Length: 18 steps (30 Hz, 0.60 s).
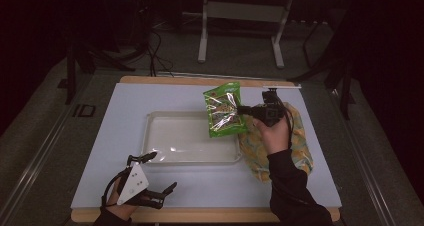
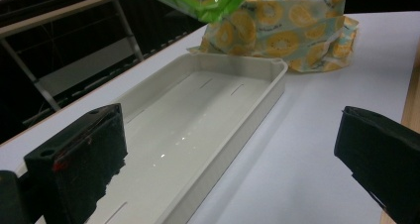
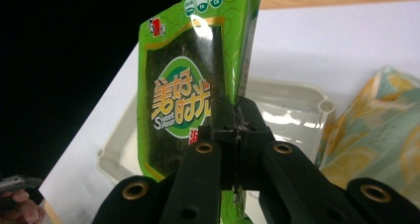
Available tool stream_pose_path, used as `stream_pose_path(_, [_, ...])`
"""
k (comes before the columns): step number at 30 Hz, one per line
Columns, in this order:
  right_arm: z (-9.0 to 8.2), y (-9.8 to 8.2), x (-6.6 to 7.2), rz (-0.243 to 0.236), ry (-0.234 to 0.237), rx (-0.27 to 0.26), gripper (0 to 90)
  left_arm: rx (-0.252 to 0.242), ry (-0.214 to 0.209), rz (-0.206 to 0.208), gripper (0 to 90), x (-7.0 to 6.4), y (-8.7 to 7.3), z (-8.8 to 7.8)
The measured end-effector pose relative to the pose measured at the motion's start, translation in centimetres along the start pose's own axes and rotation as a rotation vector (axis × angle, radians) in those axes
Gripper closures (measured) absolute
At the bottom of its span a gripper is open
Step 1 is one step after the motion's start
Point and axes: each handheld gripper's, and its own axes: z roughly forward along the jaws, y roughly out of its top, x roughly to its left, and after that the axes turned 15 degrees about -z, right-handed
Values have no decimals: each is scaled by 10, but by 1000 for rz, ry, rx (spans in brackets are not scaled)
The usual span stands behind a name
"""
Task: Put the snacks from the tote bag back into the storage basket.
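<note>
The right gripper (image 1: pixel 248 110) pinches one edge of a green snack packet (image 1: pixel 223 110), its jaws clamped tight on the foil so that the packet hangs over the right end of the white tray (image 1: pixel 155 131), apparently bound for it. At the near left of the table the left gripper (image 1: pixel 160 173) rests with jaws spread wide and nothing between them. A yellow-patterned bag (image 1: pixel 302 146) lies right of the tray, beneath the working hand (image 1: pixel 275 133).

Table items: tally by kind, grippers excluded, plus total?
Snack packs: 1, green seaweed pack, pinched in the right gripper.
Trays: 1, white tray, nothing in it.
Bags: 1, yellow-patterned bag, lying right of the tray.
Total: 3
</note>
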Motion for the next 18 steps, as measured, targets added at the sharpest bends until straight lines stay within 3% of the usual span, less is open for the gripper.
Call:
stream_pose_path(10, [30, -17, 5, 42, 17, 16, 889, -6, 1, 0, 3, 0, 0, -1])
stream_pose_path(18, [41, -32, 6, 72, 13, 15, 889, -4, -1, 3, 3, 0, 0, -1])
